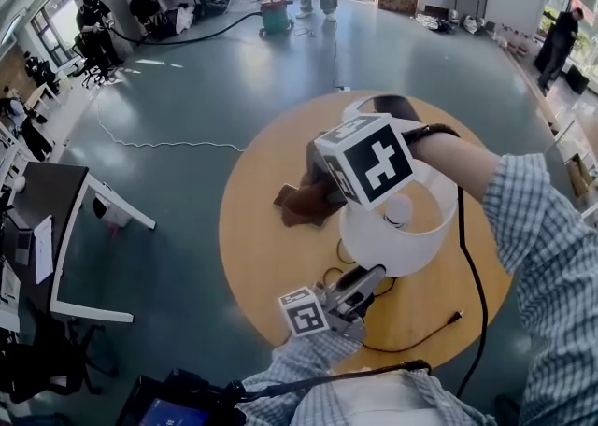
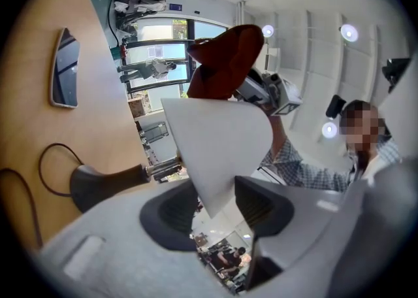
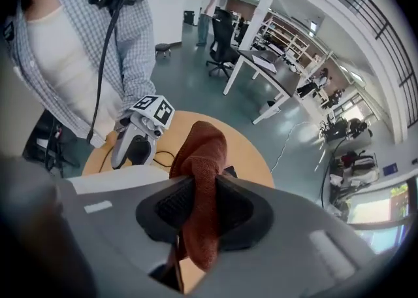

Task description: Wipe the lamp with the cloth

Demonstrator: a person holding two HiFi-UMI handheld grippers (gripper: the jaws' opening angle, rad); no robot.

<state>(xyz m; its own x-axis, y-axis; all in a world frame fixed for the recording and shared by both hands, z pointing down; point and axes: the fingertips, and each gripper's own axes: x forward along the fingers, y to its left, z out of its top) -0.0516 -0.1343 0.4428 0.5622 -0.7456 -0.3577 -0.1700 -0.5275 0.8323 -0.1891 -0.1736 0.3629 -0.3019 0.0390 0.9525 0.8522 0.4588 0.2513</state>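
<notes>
The lamp's white lampshade (image 1: 411,228) stands over the round wooden table (image 1: 252,256). My left gripper (image 1: 369,275) is at the shade's near rim. In the left gripper view the lampshade (image 2: 215,146) runs down between the jaws of my left gripper (image 2: 215,208), which are shut on its thin wall. The lamp's black base (image 2: 98,185) lies behind. My right gripper (image 1: 318,192), under its marker cube, is shut on a brown cloth (image 1: 297,205) at the shade's left side. In the right gripper view the cloth (image 3: 204,159) bulges out past the jaws of my right gripper (image 3: 201,208).
A thin black cable (image 1: 411,345) curls over the table near the front edge, and a thicker cable (image 1: 472,275) hangs from my right arm. A dark flat object (image 1: 392,105) lies at the table's far side. Desks stand to the left, people far off.
</notes>
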